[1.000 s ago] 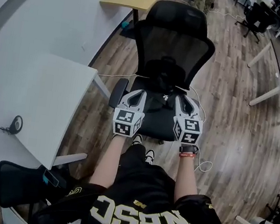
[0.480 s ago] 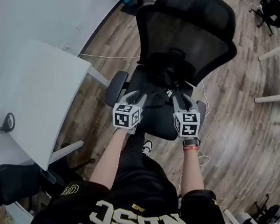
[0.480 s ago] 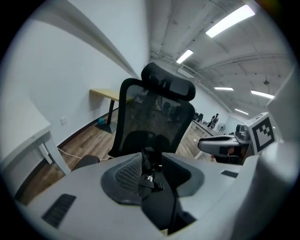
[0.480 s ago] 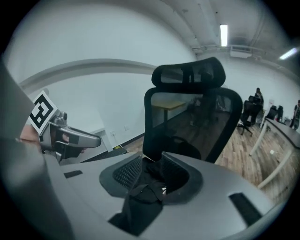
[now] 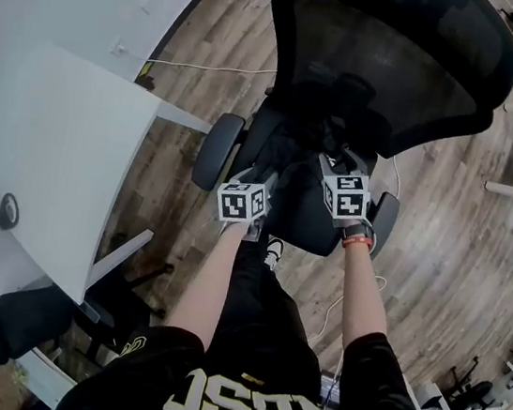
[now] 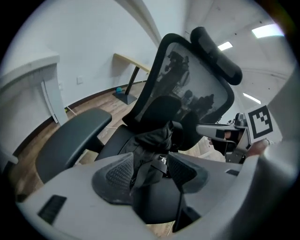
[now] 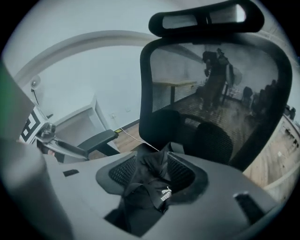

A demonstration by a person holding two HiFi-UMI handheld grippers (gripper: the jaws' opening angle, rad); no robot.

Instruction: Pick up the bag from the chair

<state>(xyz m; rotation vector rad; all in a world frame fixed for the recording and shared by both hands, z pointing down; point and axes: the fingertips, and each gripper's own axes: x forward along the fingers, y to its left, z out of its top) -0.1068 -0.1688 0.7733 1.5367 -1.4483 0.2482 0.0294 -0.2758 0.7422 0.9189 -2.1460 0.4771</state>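
A black bag [image 5: 304, 151] lies crumpled on the seat of a black mesh office chair [image 5: 390, 66]. In the left gripper view the bag [image 6: 153, 139] sits just beyond the jaws, and a strap of it runs into the gap. My left gripper [image 6: 150, 171] [image 5: 262, 176] is open at the seat's left side. In the right gripper view the bag [image 7: 149, 185], with a small white logo, fills the gap between the jaws. My right gripper [image 7: 152, 172] [image 5: 331, 166] is open around it, at the seat's right side. The far gripper shows in each gripper view.
A white desk [image 5: 47, 142] stands close on the left. The chair's armrests [image 5: 209, 150] [image 5: 386, 213] flank both grippers. A white cable [image 5: 210, 67] lies on the wood floor behind the chair. Another dark chair [image 5: 22, 323] sits at the lower left.
The head camera has come closer over the chair. Both grippers have moved forward onto the seat, and the bag now lies between their jaws.
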